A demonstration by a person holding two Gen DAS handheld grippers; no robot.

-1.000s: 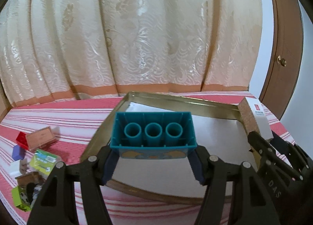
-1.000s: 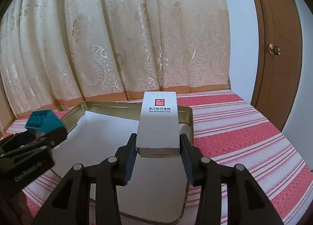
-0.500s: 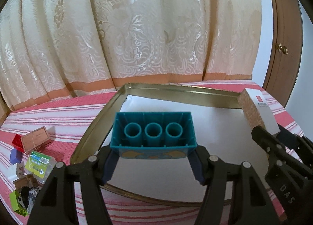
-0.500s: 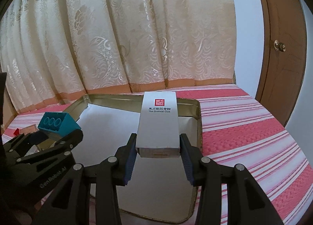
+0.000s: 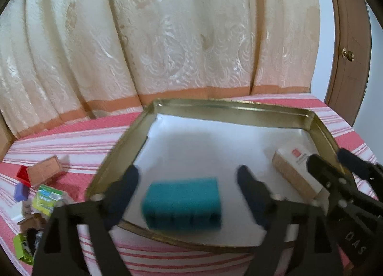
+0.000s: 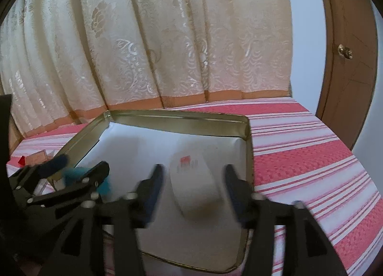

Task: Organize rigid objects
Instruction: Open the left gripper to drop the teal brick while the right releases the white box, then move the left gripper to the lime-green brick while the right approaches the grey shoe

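Blurred teal block (image 5: 183, 203) between parted fingers (image 5: 124, 185).

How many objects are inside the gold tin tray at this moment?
2. The teal block is near the front edge of the tray, between the open left gripper fingers. The white box is at the right side, by the right gripper.

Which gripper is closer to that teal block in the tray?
Left. The left gripper is open around the teal block; the right gripper is off to its right, astride the white box.
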